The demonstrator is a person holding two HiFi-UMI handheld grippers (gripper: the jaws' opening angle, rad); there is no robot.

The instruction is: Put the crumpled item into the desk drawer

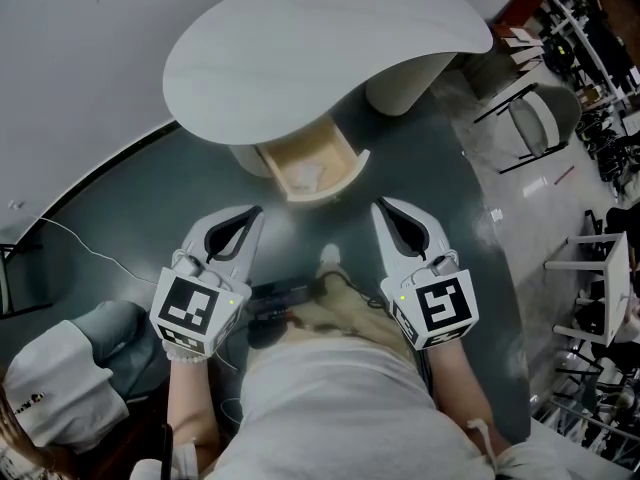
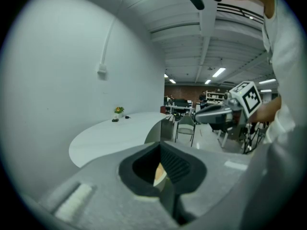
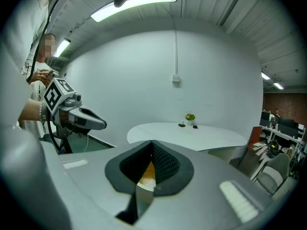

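Judging from how things lie, the main part of the task looks done: a pale, crumpled item sits inside the open drawer, which sticks out from under the near edge of the white curved desk toward the person. In the head view the item rests on the drawer's light wooden floor, roughly in its middle and inside the curved front wall. It is too small to tell whether it is paper or cloth. Neither tool has hold of anything. The left gripper has its jaws pressed together with nothing between them, and its own view shows the tips meeting in a closed point. The right gripper also has its jaws together and is empty. In its own view only a sliver of tan wood and something white shows through the hollow behind the tips, most likely the drawer beyond. Both grippers hang over the dark floor, on the near side of the drawer and apart from it, one to each side of its front and angled slightly down toward it. What appears to be left, if anything, is pushing the drawer shut, since it is still pulled out and neither gripper touches its front. The desk top is nearly bare, with a small potted plant and a couple of dark bits at its far edge.
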